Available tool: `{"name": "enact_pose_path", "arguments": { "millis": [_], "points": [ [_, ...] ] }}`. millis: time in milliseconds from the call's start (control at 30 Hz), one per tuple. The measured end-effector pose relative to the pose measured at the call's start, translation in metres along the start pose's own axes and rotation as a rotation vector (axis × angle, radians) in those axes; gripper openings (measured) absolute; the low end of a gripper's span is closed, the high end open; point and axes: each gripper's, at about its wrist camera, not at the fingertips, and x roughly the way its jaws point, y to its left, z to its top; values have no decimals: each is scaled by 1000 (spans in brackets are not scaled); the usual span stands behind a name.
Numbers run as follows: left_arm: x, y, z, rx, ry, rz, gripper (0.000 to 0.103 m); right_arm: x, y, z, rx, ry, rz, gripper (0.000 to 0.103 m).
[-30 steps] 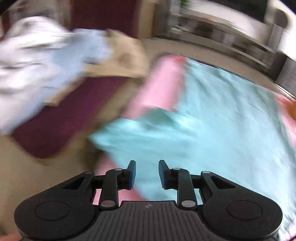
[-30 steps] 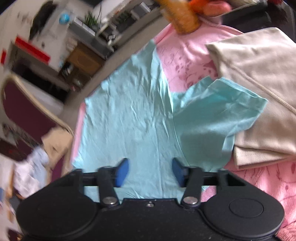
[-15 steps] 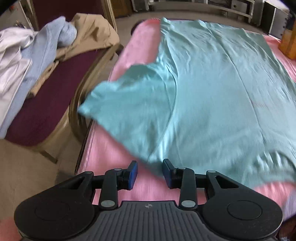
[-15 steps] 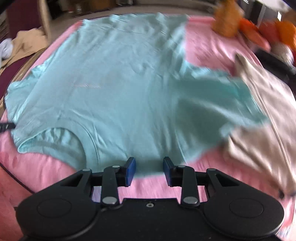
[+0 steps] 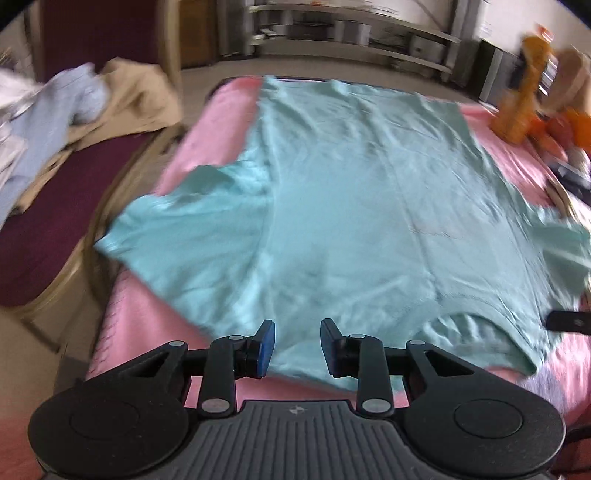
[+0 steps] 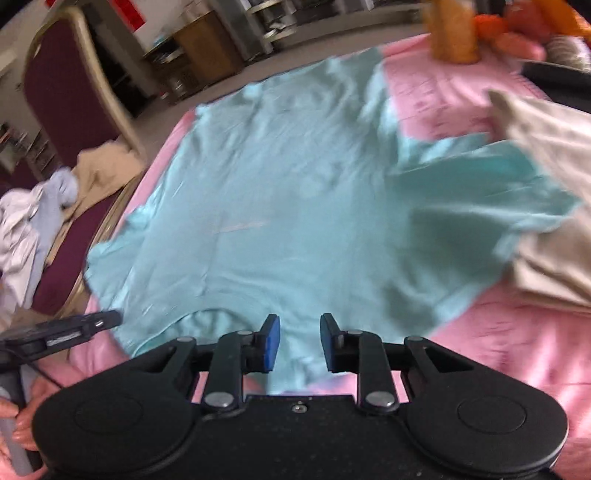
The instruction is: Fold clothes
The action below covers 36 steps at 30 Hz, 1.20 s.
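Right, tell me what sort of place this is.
Likely a room in a home or a staged data-collection room: a teal T-shirt spread on a pink-covered surface, a maroon padded chair piled with clothes, shelving behind.

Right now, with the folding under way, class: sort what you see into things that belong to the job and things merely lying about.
Belongs to the job:
- turquoise T-shirt, spread flat on the pink cover
- left gripper, open
- right gripper, open

Lying about:
- beige garment under one sleeve
- clothes heap on the maroon chair
- orange items at the far corner
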Motion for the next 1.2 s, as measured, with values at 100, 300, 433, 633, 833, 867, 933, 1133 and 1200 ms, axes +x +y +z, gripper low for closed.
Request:
{"name": "enact_pose_path", "arguments": {
  "millis": [100,300,433,633,833,867,933,1133,1200],
  "points": [
    [6,-12,-2,62,18,-16,30,14,17,-3,-77,43,-4,25],
    [6,-21,-3,114,43,-45,30,15,22,-13,-120,107,-56,23],
    [-12,-1,6,23,3,-73,30,-5,10,-8,-51,63,-54,24],
    [-44,25,47,-90,-155,-65,35,-54,7,35,22,-125,29,29],
    [-42,45,99,-148,-242,-70,36,-71,6,99,59,-292,64,37],
    [-33,46,107,-149,-237,-63,36,-65,2,109,67,-306,55,38],
    [-10,46,122,-148,-207,-45,36,-52,-8,125,85,-321,33,41],
    [67,37,149,-105,-112,-8,34,22,-66,155,192,-247,-76,34],
    [82,41,154,-113,-113,-29,30,43,-85,155,233,-217,-107,14]
  ]
}}
